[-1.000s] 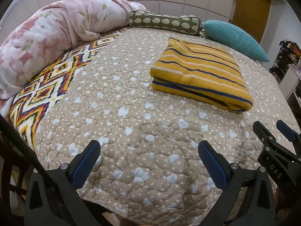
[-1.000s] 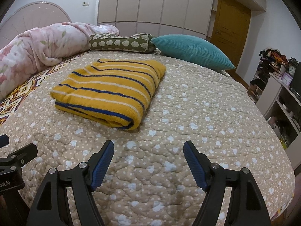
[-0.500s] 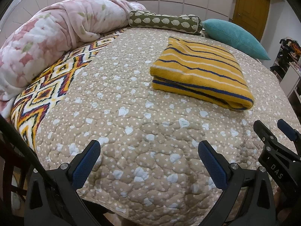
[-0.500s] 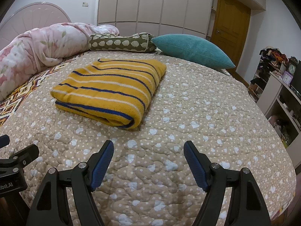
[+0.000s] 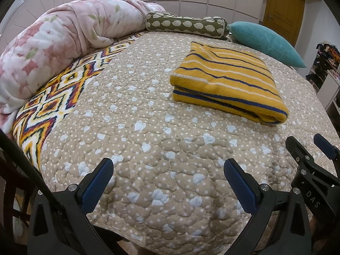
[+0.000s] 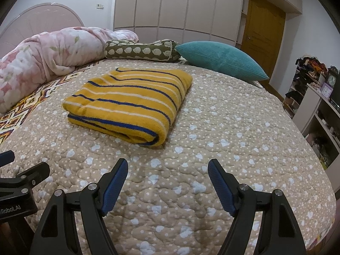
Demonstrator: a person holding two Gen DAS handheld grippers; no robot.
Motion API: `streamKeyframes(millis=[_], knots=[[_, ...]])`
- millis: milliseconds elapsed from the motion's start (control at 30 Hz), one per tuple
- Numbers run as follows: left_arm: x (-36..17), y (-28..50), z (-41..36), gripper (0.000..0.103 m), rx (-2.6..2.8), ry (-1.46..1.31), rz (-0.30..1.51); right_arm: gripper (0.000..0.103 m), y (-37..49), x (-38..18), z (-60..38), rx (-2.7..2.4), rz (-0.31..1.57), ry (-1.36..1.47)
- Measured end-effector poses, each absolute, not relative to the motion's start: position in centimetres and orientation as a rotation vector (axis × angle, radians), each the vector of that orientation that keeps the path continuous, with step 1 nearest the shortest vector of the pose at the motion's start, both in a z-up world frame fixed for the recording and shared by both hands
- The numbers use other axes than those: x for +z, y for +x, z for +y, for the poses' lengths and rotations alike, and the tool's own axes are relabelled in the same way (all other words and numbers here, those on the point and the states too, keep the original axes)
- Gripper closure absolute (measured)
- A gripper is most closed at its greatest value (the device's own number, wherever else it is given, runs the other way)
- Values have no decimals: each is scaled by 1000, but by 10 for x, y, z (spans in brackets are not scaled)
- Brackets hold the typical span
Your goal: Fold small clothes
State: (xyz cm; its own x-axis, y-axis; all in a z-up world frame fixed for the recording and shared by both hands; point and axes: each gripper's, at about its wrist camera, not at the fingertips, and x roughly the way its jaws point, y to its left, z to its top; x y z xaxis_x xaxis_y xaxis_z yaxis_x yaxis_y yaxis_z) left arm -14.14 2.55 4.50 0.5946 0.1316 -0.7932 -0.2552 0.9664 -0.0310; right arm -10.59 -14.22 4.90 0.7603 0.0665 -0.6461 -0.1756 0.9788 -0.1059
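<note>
Right wrist view: the folded yellow striped garment (image 6: 131,104) lies upper left on the quilted bedspread (image 6: 223,140), apart from my right gripper (image 6: 167,182) and left gripper (image 5: 169,182), both wide and empty. I judge only squaring its edges remains.

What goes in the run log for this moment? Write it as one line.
stage: fold looks done | striped yellow garment: folded, lying on quilted bedspread | left claw: open, empty | right claw: open, empty
</note>
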Motion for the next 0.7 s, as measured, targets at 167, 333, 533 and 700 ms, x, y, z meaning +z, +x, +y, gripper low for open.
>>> streamKeyframes(millis=[167,333,533,700], knots=[[44,-142,27,0,225,-153,911,20,-108,50,-138,151,682,-170],[43,-141,28,0,227,-153,912,20,-110,50,-136,156,679,-180],[44,-141,28,0,228,-154,912,19,-109,49,-136,156,680,-176],[43,-141,28,0,230,-154,913,19,-109,50,-136,157,680,-177]])
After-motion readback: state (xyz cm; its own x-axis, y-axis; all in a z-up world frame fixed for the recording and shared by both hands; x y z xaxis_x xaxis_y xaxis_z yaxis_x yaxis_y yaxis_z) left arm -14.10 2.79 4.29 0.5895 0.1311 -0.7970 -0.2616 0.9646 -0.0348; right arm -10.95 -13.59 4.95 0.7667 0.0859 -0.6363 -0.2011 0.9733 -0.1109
